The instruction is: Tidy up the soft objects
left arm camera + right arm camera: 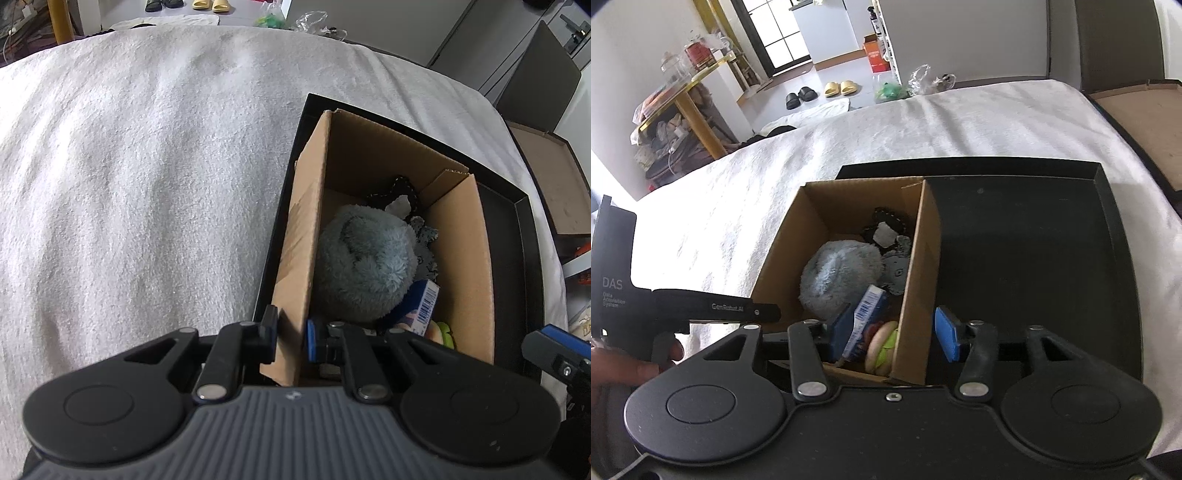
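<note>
Cardboard box (pixel 849 266) standing in black tray (pixel 1034 258), packed with fluffy grey-blue plush (pixel 838 277), blue carton (pixel 866 317) and burger toy (pixel 881 347) half hidden at 6 o'clock. Left gripper (pixel 291 338) clamped on box's wall. Right gripper (pixel 894 338) spread wide astride opposite wall. White blanket (pixel 147 184) at 9 o'clock.

Bright window (pixel 779 35) (grey floor (pixel 827 79) below)
</note>
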`<control>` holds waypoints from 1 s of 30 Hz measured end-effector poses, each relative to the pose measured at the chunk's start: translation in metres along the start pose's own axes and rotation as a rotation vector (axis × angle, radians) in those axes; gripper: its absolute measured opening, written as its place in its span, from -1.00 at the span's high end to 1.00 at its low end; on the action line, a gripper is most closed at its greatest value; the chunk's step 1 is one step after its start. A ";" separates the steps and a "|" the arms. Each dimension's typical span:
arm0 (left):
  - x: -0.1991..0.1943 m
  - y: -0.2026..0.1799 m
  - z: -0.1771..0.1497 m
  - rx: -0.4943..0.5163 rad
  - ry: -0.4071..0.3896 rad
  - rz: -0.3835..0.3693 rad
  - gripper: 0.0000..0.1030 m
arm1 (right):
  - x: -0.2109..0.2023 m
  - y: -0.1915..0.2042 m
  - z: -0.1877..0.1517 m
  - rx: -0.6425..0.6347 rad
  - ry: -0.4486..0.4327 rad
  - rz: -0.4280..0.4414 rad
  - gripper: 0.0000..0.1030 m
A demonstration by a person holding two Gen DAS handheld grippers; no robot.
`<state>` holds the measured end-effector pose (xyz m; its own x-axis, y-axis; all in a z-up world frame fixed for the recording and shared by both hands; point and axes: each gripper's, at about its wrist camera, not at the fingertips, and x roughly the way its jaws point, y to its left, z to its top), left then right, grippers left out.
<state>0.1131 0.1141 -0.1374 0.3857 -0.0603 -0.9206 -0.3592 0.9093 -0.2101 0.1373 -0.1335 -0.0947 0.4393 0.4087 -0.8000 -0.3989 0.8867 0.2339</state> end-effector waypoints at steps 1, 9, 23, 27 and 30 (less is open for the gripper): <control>0.000 -0.001 0.000 0.002 0.001 0.002 0.73 | -0.001 -0.002 -0.001 0.002 -0.001 0.000 0.05; -0.006 -0.005 0.003 0.019 0.006 0.040 0.61 | -0.003 -0.008 -0.006 0.029 0.008 -0.002 0.00; -0.034 -0.021 0.005 0.062 -0.038 0.079 -0.43 | -0.020 -0.029 -0.006 0.083 -0.034 -0.033 -0.63; -0.045 -0.029 0.002 0.085 -0.052 0.095 -0.56 | -0.027 -0.036 -0.005 0.098 -0.044 -0.031 -0.73; -0.052 -0.037 0.000 0.103 -0.054 0.095 -0.70 | -0.032 -0.041 -0.006 0.108 -0.050 -0.035 -0.95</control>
<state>0.1059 0.0839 -0.0819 0.3998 0.0479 -0.9154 -0.3087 0.9473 -0.0852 0.1353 -0.1844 -0.0821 0.4923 0.3853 -0.7805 -0.2952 0.9175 0.2667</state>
